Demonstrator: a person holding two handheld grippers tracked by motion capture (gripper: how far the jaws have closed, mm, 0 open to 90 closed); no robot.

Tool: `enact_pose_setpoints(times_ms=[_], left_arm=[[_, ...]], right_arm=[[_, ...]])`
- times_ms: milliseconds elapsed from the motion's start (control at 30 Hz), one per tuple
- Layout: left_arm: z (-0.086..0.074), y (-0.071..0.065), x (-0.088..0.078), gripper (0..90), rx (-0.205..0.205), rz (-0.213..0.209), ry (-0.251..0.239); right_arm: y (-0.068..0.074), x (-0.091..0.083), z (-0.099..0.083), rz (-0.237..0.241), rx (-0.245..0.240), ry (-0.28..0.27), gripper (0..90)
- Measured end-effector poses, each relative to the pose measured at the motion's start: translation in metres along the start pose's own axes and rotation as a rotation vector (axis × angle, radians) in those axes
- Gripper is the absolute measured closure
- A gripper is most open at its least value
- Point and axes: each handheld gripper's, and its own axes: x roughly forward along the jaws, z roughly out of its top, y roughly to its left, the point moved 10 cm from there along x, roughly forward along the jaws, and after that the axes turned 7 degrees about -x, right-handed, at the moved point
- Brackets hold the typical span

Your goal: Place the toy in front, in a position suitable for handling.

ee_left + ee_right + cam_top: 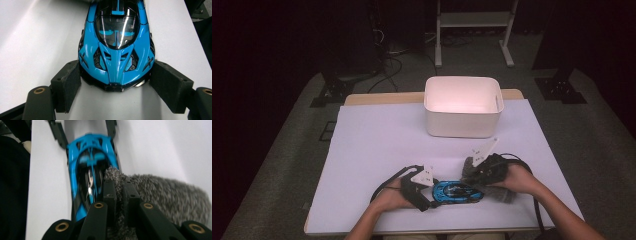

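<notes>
While the glossy blue plastic toy sports car [457,191] sits on the white table sheet [377,145], the left gripper [115,86] clamps its nose and the right gripper [119,192] pinches a fuzzy grey cloth [170,195] against its body. Wiping looks underway, probably unfinished. No readable writing.

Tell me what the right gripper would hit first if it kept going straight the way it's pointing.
Probably the blue toy car. The right gripper, shut on a grey fuzzy cloth, points along the car's roof toward the left gripper at its far end. The cloth's tip seems to touch the car already, though depth is unclear.
</notes>
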Motion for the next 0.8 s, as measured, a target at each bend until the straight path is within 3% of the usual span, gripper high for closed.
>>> enact_pose_setpoints(times_ms=[167,267,367,467,600,800], left_arm=[[0.0,0.0,0.0,25.1,0.0,-0.004,0.002],[0.0,0.0,0.0,25.1,-0.002,0.0,0.0],[0.0,0.0,0.0,25.1,-0.003,0.0,0.0],[0.0,0.0,0.0,25.1,-0.001,-0.001,-0.001],[0.0,0.0,0.0,25.1,0.002,-0.005,0.0],[0.0,0.0,0.0,25.1,0.0,-0.003,0.001]], right_arm=[[0.012,-0.016,-0.021,-0.021,0.031,-0.018,82.2],[0.02,-0.019,-0.024,-0.027,0.032,-0.033,82.1],[0.025,-0.016,-0.019,-0.021,0.013,-0.039,82.2],[0.028,-0.009,-0.008,0.017,0.002,-0.056,82.2],[0.035,0.002,0.006,0.045,-0.047,-0.038,82.2],[0.044,0.008,0.016,0.067,-0.055,-0.055,82.2]])
